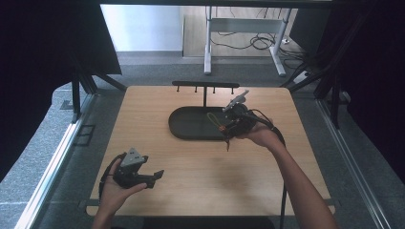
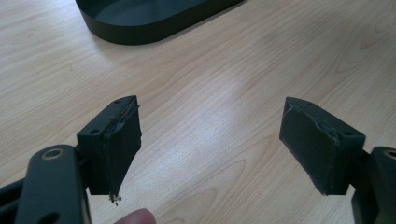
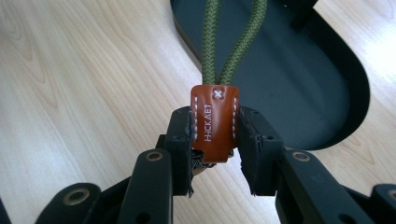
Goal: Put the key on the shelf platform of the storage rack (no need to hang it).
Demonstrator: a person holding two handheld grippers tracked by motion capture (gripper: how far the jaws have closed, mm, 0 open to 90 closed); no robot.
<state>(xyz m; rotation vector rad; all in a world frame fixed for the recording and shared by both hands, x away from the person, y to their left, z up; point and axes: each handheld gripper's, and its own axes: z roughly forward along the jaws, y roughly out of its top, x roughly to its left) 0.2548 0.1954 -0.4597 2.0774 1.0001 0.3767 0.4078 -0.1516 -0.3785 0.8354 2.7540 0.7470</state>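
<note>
Two tongs are at work over a wooden counter. The right tongs are clenched on a brown leather tab with white stitching, one pad pressing each side of it. From the tab's top a loop of green cord runs out away from the jaws and over a black oval tray. In the high view the right tongs sit at the tray's right end, held up in the right hand, with the cord arching just above the tray; whether the cord touches the tray cannot be told. A black rack with small pegs stands behind the tray, its post rising from the tray's far side. The left tongs are released, the jaws spread wide with bare wood between them and nothing held. In the high view the left tongs lie low near the counter's front left, well apart from the tray, gripped in the left hand, a grey three-cornered plate on top. The tray's near wall shows at the top of the left gripper view. A fingertip shows at that view's bottom edge.
</note>
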